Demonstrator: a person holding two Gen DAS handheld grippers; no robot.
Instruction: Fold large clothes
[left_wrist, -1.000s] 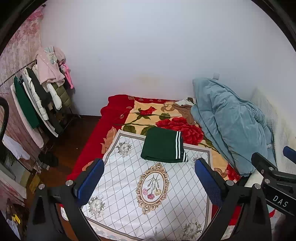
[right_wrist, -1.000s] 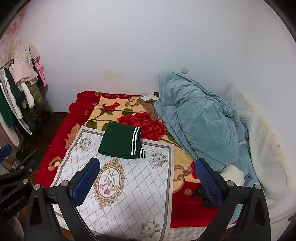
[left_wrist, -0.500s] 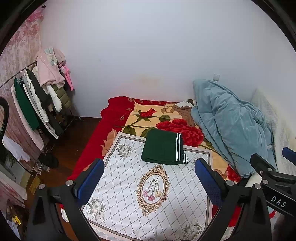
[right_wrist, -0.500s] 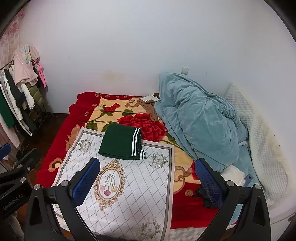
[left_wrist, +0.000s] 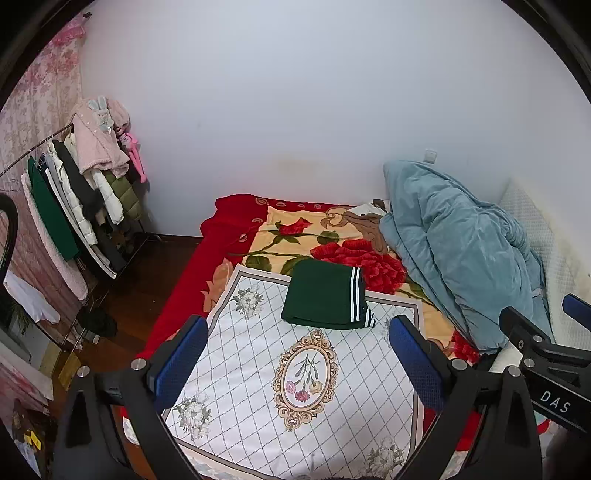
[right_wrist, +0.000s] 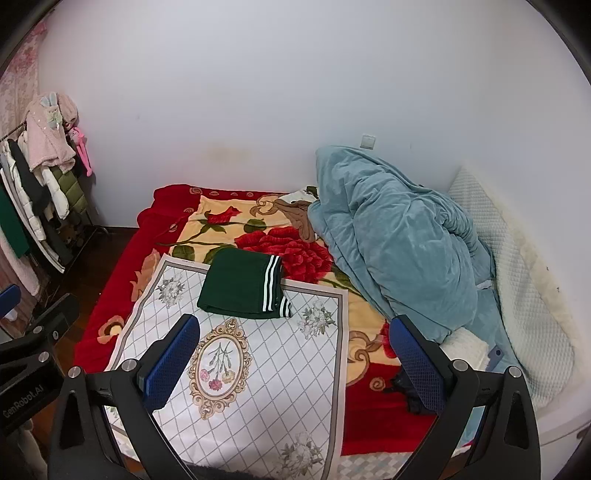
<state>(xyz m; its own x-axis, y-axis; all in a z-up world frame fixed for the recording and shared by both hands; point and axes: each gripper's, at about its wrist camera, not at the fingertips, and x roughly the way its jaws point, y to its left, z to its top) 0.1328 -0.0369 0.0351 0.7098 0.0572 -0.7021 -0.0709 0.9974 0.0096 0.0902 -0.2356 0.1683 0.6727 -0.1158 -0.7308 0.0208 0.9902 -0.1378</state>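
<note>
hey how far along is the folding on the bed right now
Done: the green garment lies folded in a neat rectangle, striped edge showing, at the far end of the white floral cloth. In hand: nothing; the left gripper and right gripper are both open and empty above the bed. Left: possibly the clothes on the rack, though nothing else is laid out for folding.

Each black angular tool (left_wrist: 297, 363) carries two blue textured pads (left_wrist: 181, 363) and silver screws. The right tool (right_wrist: 291, 363) looks the same. White lettering marks both housings.
</note>
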